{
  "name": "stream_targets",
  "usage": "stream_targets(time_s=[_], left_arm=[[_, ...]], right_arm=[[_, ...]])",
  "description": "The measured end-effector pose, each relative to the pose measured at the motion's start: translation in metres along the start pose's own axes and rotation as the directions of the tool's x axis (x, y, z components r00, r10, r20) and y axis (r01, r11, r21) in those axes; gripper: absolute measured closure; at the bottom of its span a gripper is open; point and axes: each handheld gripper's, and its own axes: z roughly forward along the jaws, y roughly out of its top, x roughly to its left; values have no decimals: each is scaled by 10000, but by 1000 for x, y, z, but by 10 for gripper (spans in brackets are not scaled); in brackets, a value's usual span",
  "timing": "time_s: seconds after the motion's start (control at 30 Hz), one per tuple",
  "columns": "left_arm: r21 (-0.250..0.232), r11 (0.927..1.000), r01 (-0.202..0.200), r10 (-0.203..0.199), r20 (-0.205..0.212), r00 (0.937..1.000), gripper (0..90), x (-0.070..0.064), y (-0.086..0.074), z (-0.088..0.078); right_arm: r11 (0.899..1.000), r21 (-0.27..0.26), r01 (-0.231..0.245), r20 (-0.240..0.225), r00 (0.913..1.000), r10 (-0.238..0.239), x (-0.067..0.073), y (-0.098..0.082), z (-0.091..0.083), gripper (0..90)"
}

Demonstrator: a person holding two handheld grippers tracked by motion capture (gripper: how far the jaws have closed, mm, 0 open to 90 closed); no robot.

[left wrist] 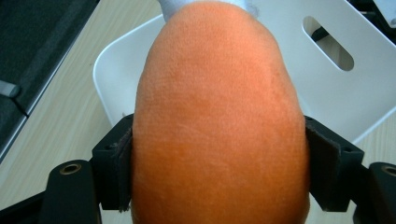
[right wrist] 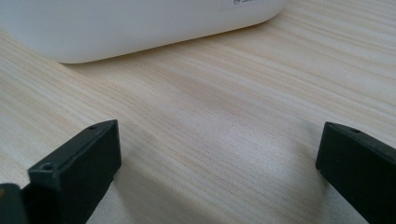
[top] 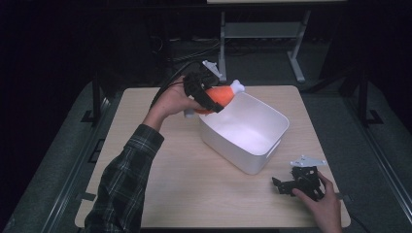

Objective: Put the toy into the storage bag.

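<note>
An orange plush toy (top: 221, 95) with a white tip (top: 236, 86) is held above the far left corner of a white plastic bin (top: 272, 141). My left gripper (top: 206, 97) is shut on the orange plush toy (left wrist: 219, 121), both black pads pressing its sides, with the white bin (left wrist: 327, 93) below and beyond it. My right gripper (top: 286, 185) rests low on the table at the near right, held by a hand. Its jaws stand wide open over bare wood (right wrist: 219, 154), nothing between them, with the bin wall (right wrist: 140, 23) ahead.
The light wooden table (top: 184, 179) has bare room in front of and left of the bin. A handle slot (left wrist: 328, 43) cuts through the bin's wall. Dark floor and a metal stand's legs (top: 296, 63) lie beyond the table's far edge.
</note>
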Motion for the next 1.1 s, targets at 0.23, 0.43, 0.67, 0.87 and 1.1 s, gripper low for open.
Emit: stream_targets(time_s=[0.23,0.43,0.67,0.87,1.1], left_arm=[[-52,9999,-122,123,117,9999,233,0,9,17],[-27,9997,-247,247,172,9995,233,4,13,32],[26,9992,-406,406,190,9990,233,6,18,51],[223,9983,-541,535,290,9981,232,7,19,66],[519,9965,-661,645,319,9974,228,6,19,77]], right_arm=[[10000,10,4,-1,10000,-4,0,0,0,0],[10000,7,5,0,10000,-5,0,0,0,0],[10000,9,3,-3,10000,-3,0,0,0,0],[10000,9,7,-2,10000,-7,0,0,0,0],[10000,-6,5,3,10000,-5,0,0,0,0]])
